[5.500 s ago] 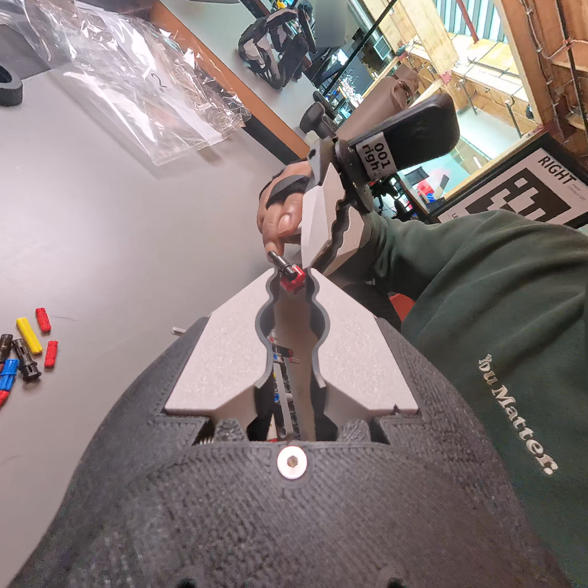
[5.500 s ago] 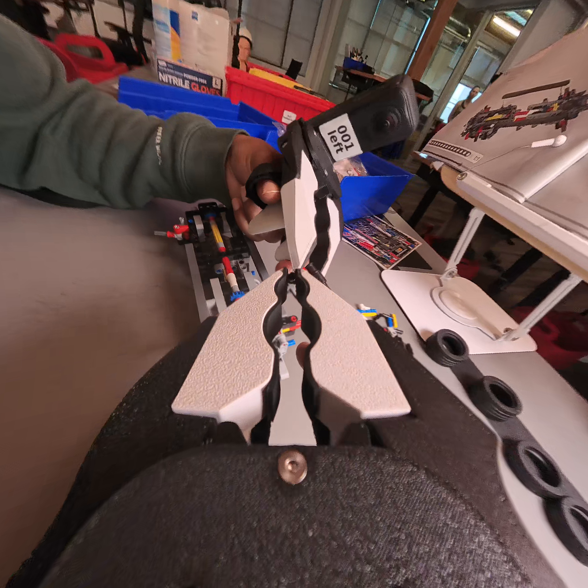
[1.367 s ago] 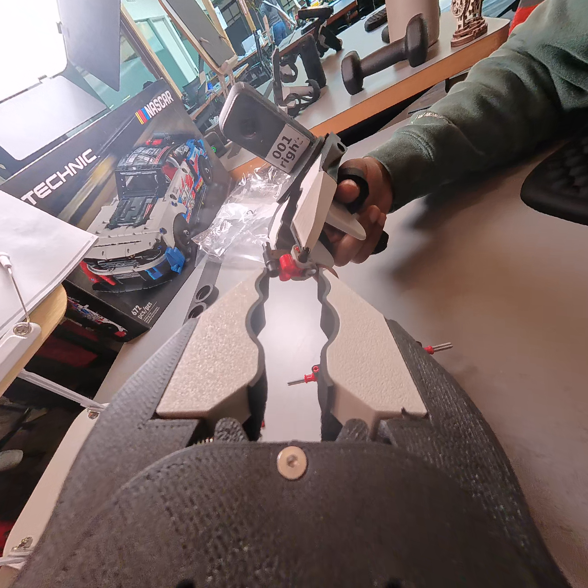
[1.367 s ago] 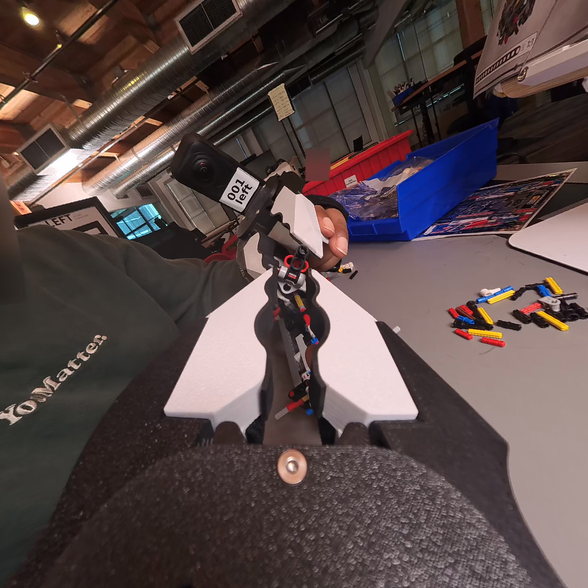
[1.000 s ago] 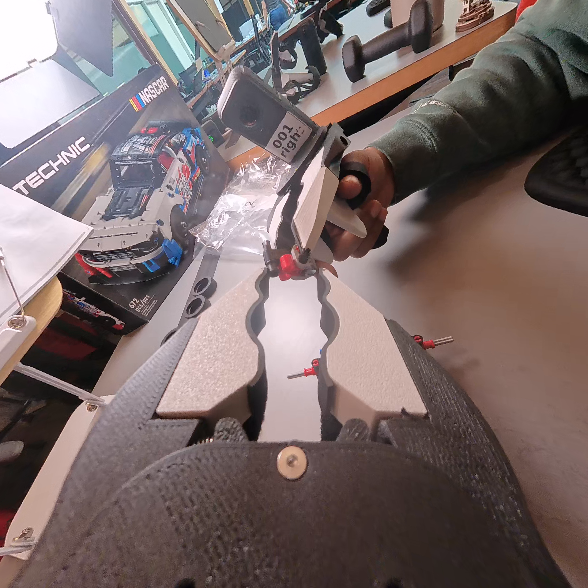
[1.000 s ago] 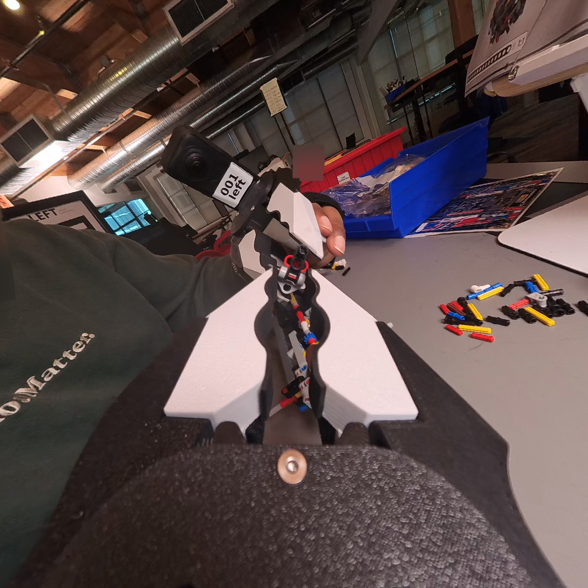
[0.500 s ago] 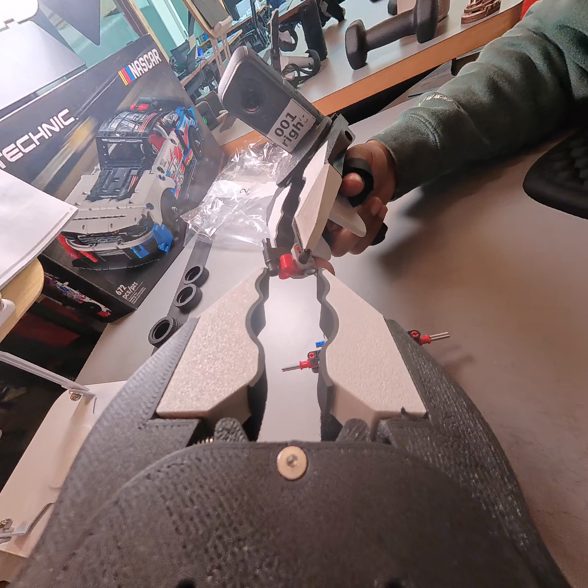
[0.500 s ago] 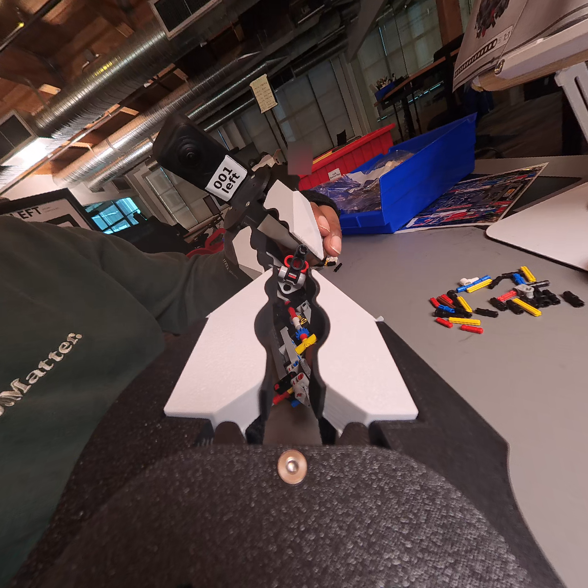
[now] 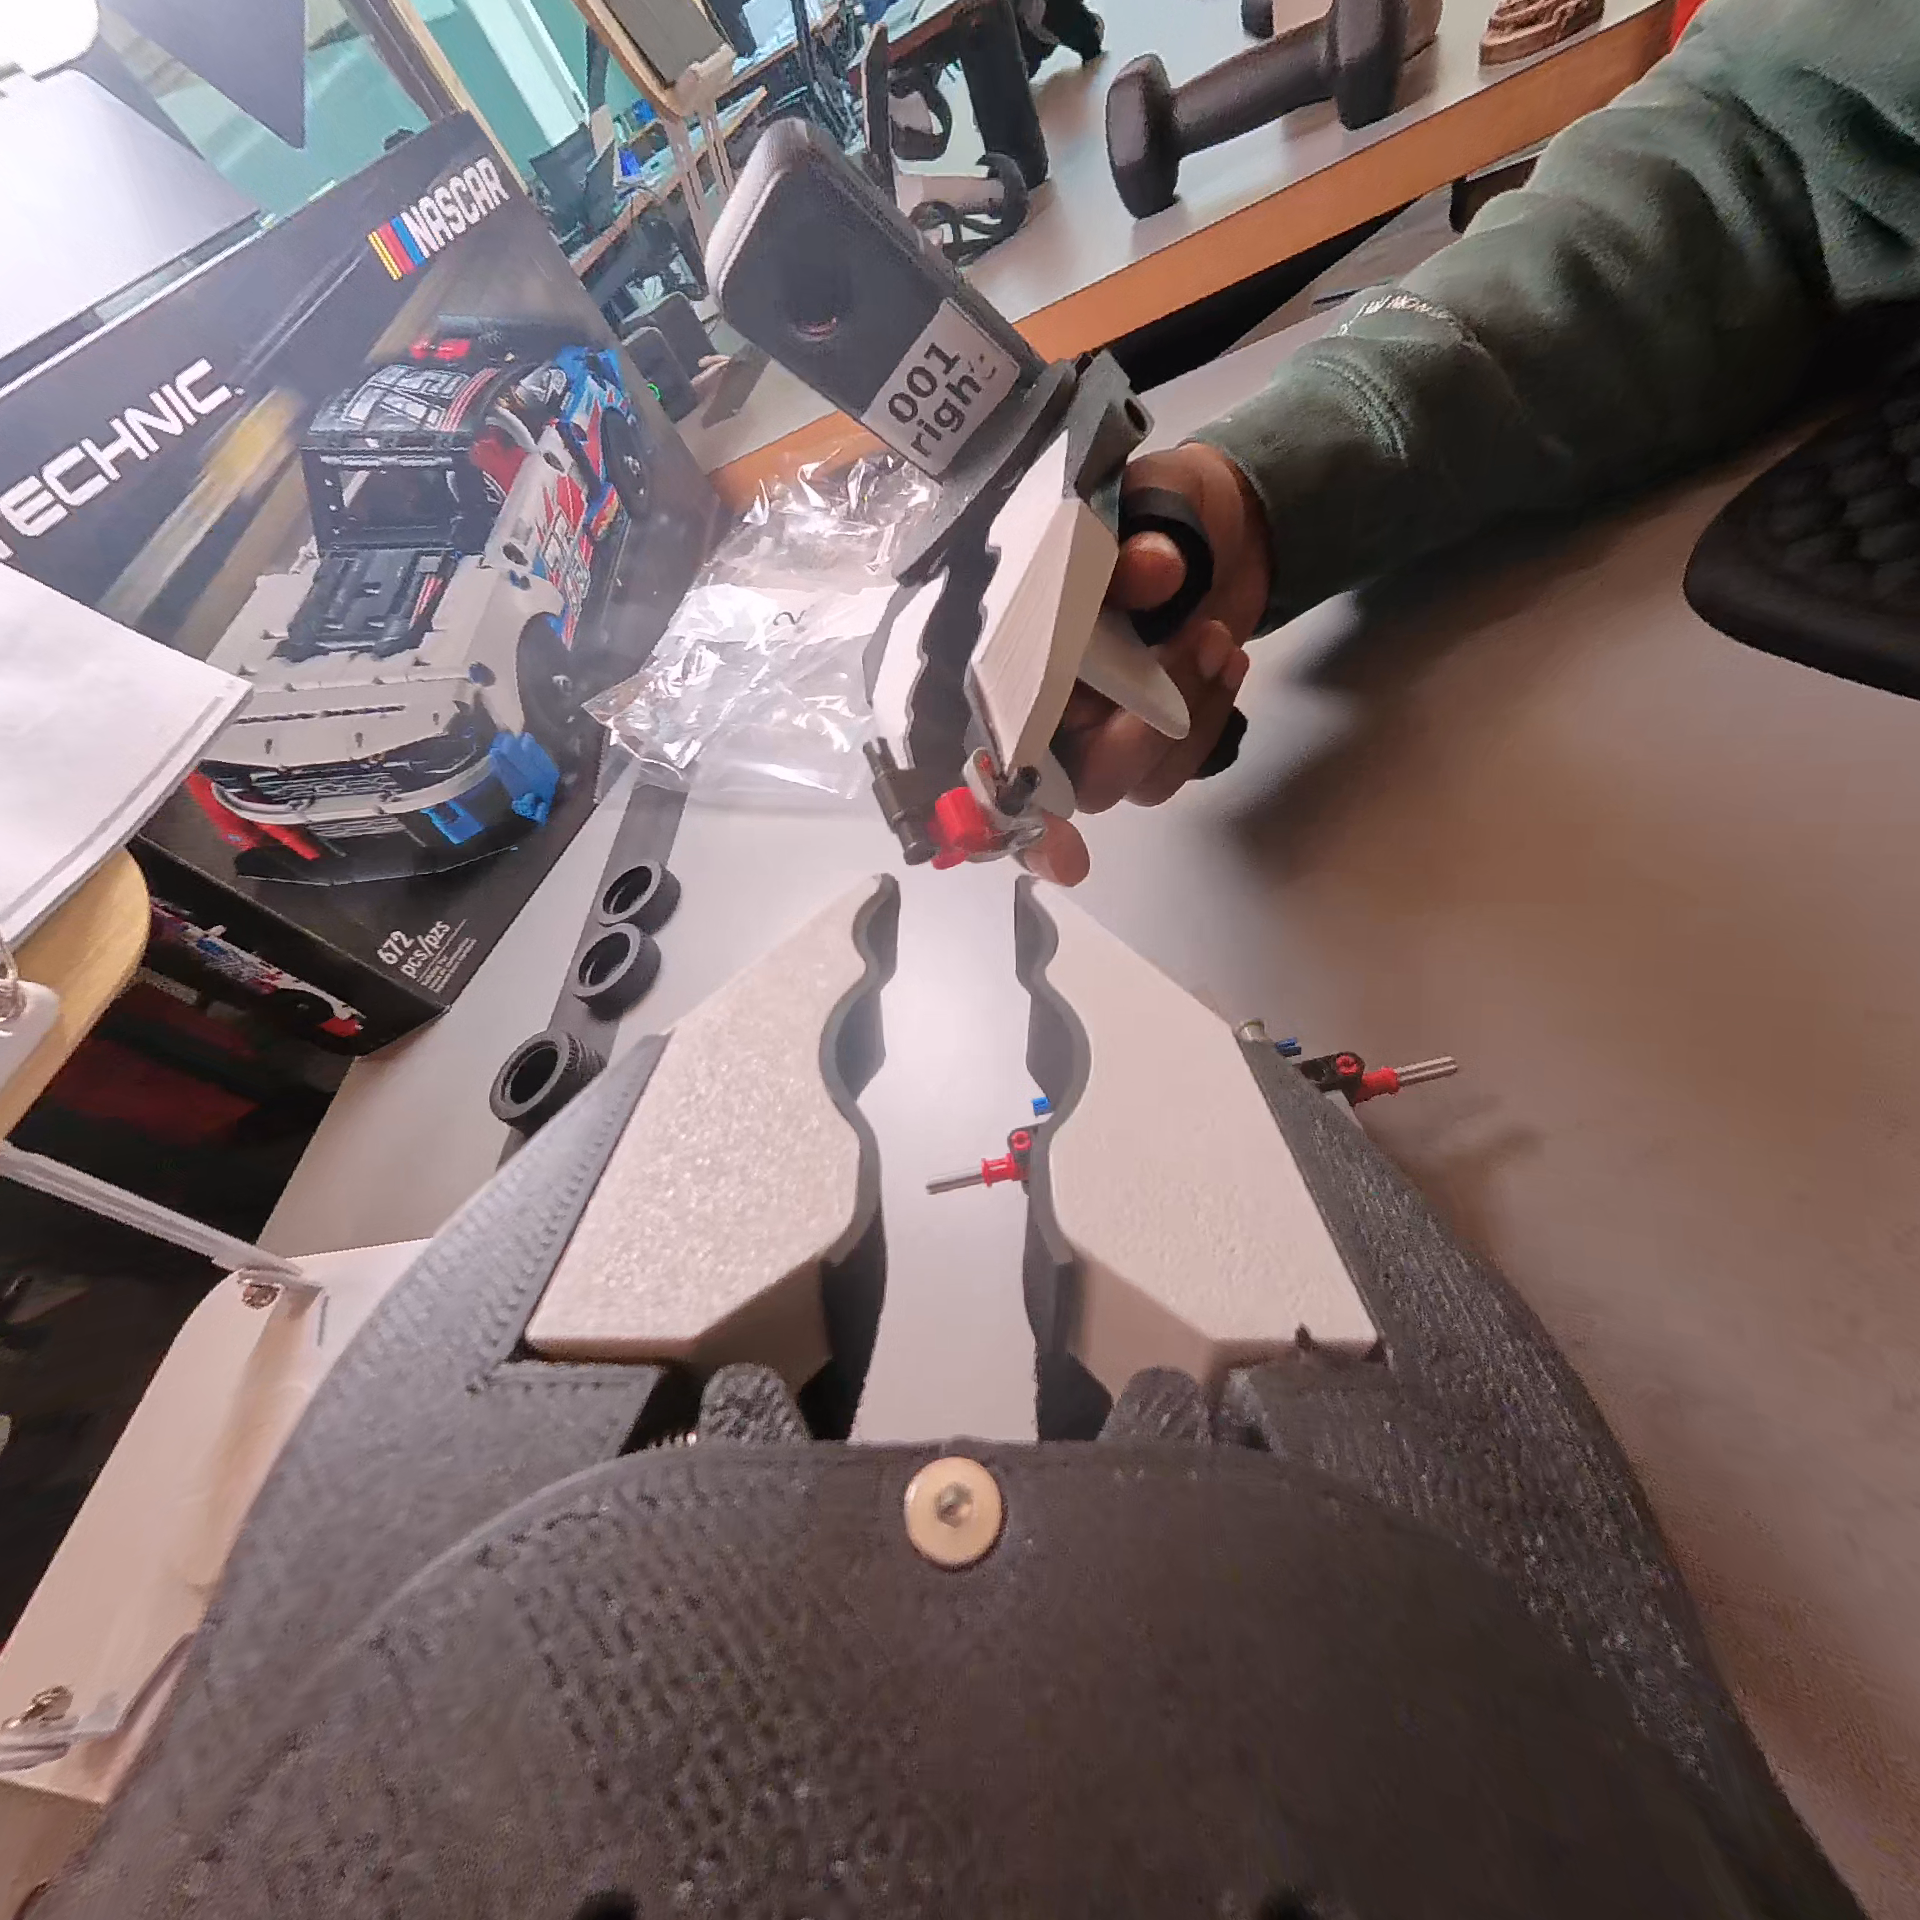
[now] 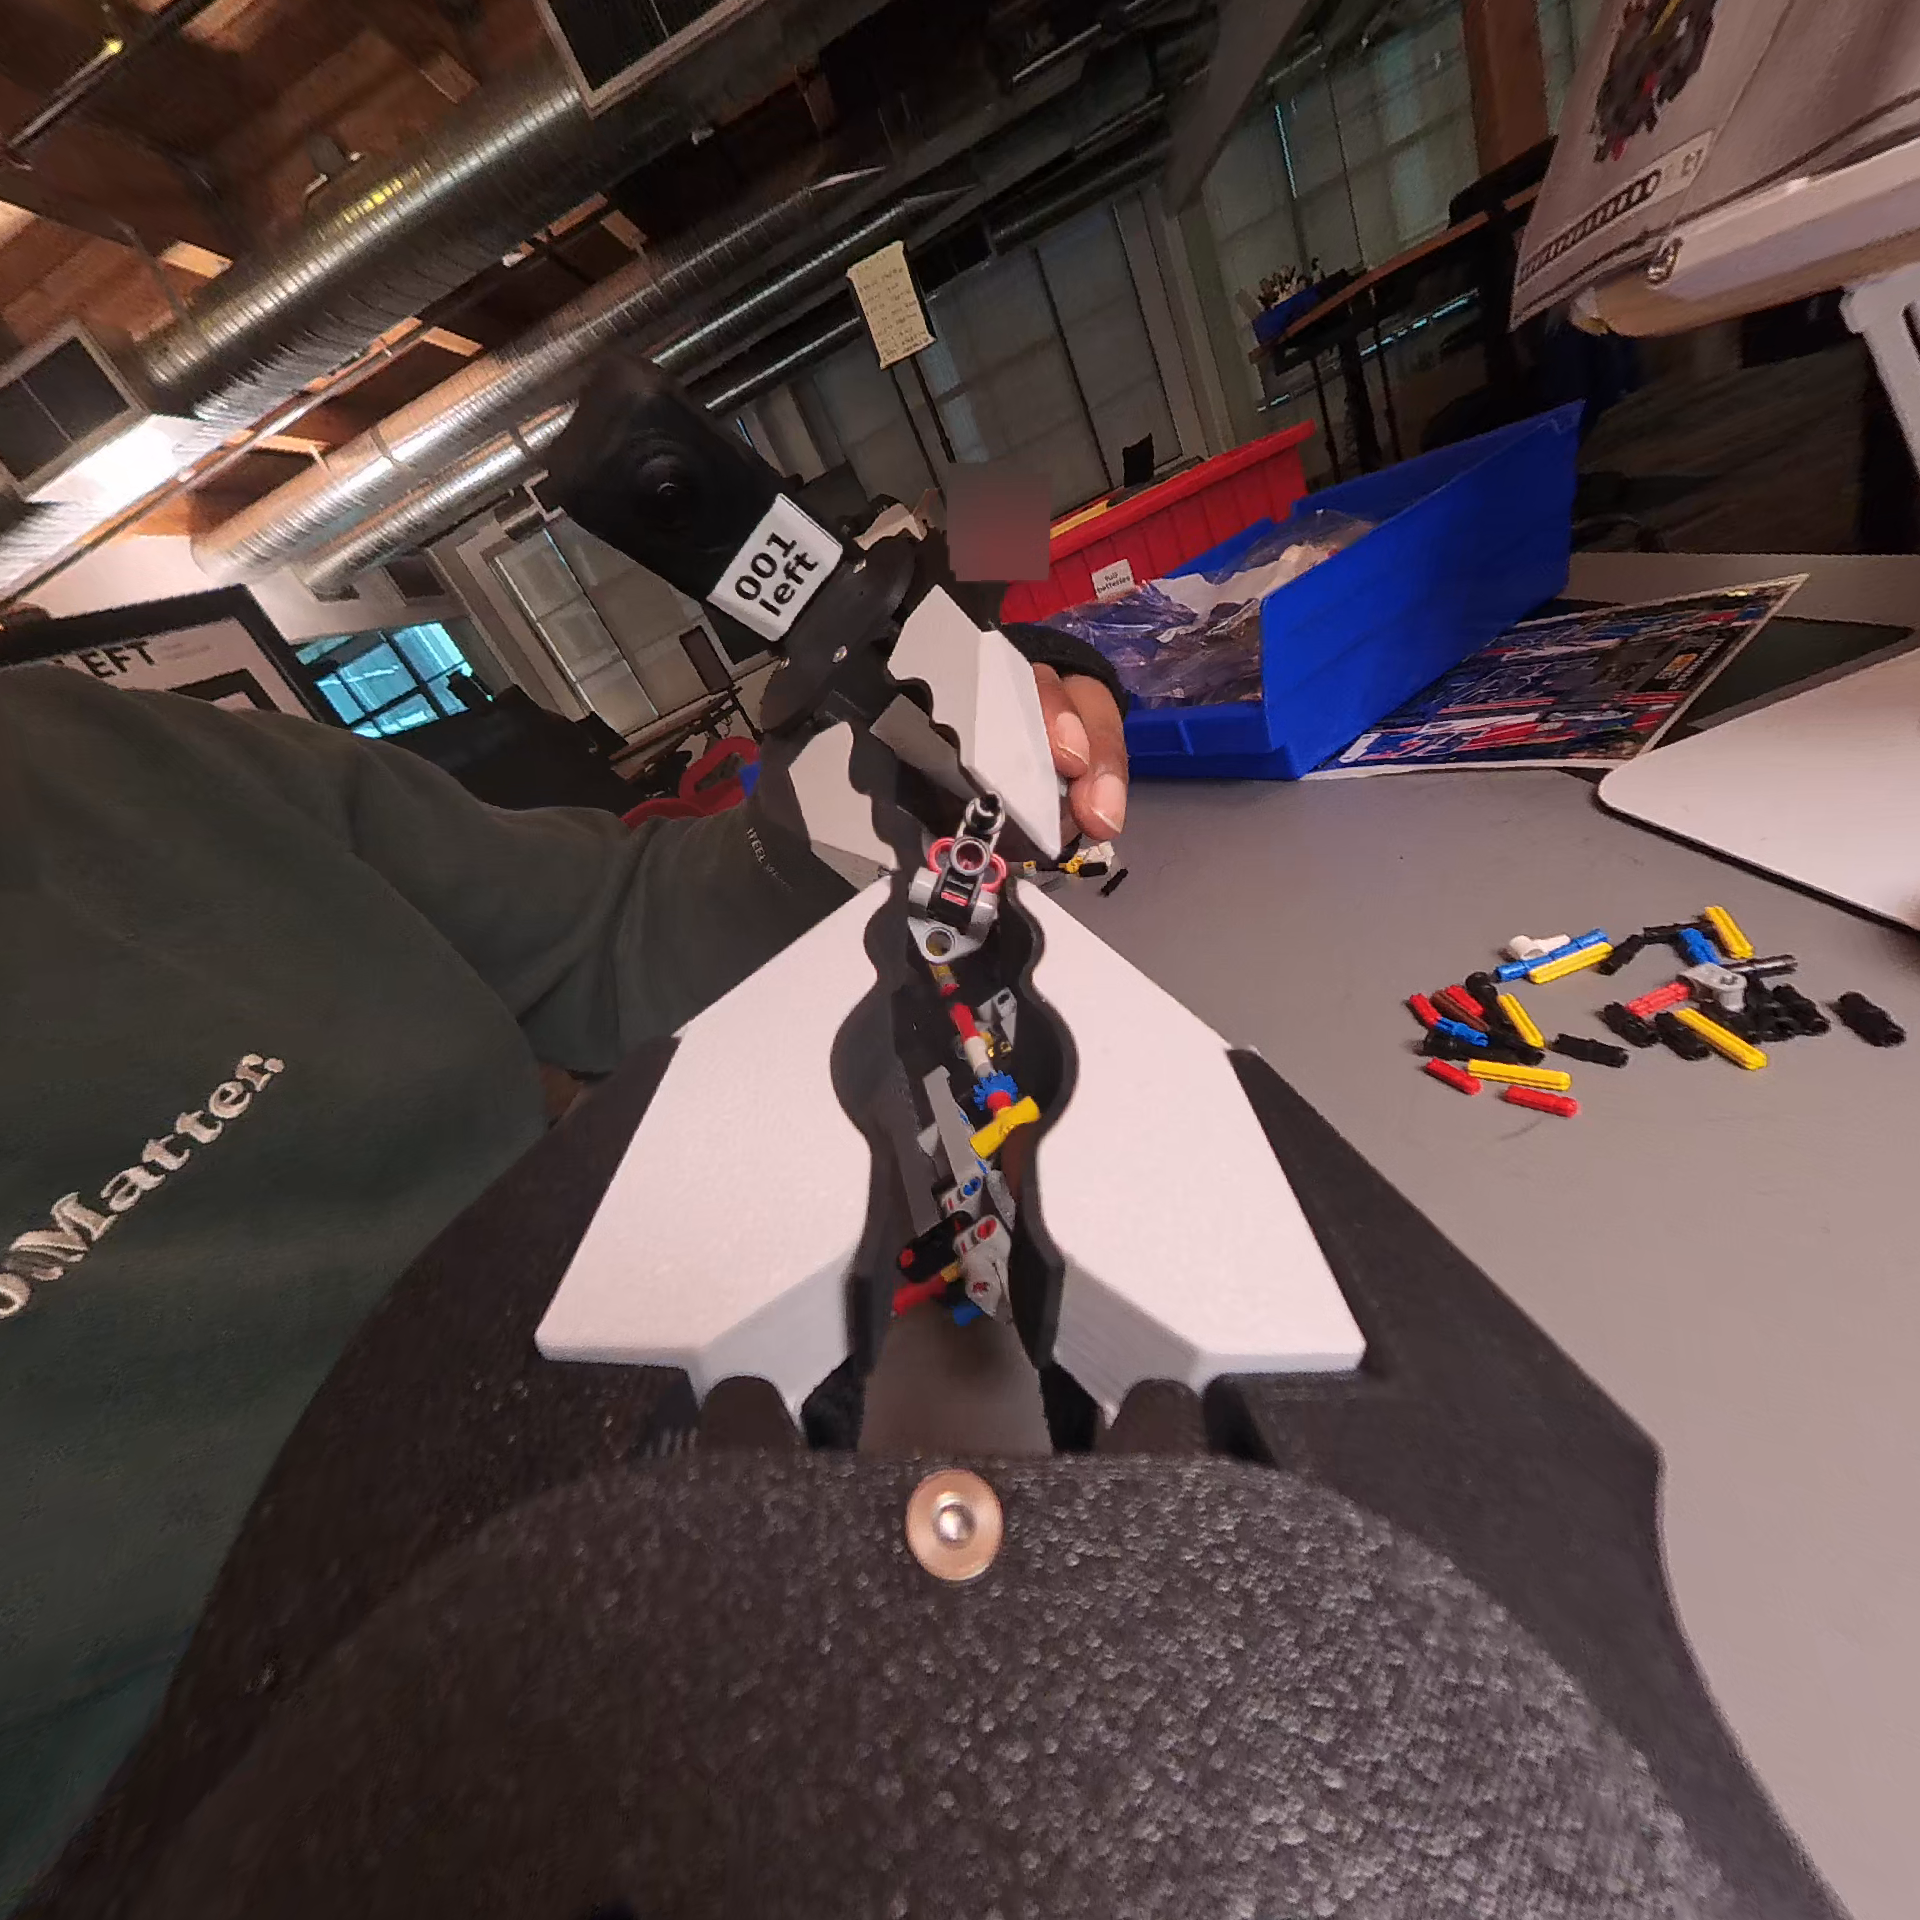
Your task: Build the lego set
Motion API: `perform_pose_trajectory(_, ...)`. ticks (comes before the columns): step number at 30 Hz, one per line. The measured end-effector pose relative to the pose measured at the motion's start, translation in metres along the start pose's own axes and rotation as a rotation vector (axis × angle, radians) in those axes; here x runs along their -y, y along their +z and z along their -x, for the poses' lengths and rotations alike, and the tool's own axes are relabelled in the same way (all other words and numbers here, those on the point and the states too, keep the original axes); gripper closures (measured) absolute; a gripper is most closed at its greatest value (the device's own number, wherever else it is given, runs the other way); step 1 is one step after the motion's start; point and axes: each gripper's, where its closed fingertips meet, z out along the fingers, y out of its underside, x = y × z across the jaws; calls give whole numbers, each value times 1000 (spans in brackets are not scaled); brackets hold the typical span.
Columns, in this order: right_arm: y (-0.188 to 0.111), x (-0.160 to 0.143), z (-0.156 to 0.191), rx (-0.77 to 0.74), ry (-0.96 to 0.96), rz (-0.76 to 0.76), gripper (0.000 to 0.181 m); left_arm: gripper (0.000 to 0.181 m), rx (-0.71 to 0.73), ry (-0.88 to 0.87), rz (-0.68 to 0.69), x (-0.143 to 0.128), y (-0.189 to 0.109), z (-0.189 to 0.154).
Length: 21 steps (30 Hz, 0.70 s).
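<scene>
Right gripper (image 10: 954, 894) clamped on a small red, grey and black lego sub-assembly (image 10: 958, 883), held off the grey surface (image 10: 1558, 1299) at the fingertips; same piece visible in the left wrist view at 12 o'clock of centre (image 9: 961, 816), pinched at the tip of the right gripper (image 9: 966, 821) with a black pin sticking out at its 9 o'clock side. Left gripper (image 9: 956, 894) parted, nothing between its fingers, tips just below the held piece and apart from it. In the right wrist view, left gripper (image 10: 966, 821) at 12 o'clock of the held piece, very close; contact cannot be told.

Partly built lego frame (image 10: 971, 1132) lying on the surface beneath the right gripper, seen through the gap between its fingers: grey beams with red, yellow, blue and black parts. In the left wrist view, its red-and-grey axle ends poking out either side of the left gripper's right finger (image 9: 982, 1169).

Loose pile of yellow, red, blue and black pins (image 10: 1621, 1013) at 3 o'clock in the right wrist view. Blue bin (image 10: 1434, 613) and printed sheet (image 10: 1558, 696) at 1 o'clock. In the left wrist view, set box (image 9: 343, 582) at 10 o'clock, clear plastic bag (image 9: 769, 644) at 11 o'clock, black tyres (image 9: 613, 966) in a row at 9 o'clock.
</scene>
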Motion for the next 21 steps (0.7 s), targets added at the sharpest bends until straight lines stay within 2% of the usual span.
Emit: perform_pose_trajectory(21, -4, 7, 4, 62, 83, -52, 168, 165, 35, -92, -79, 14, -5, 11)
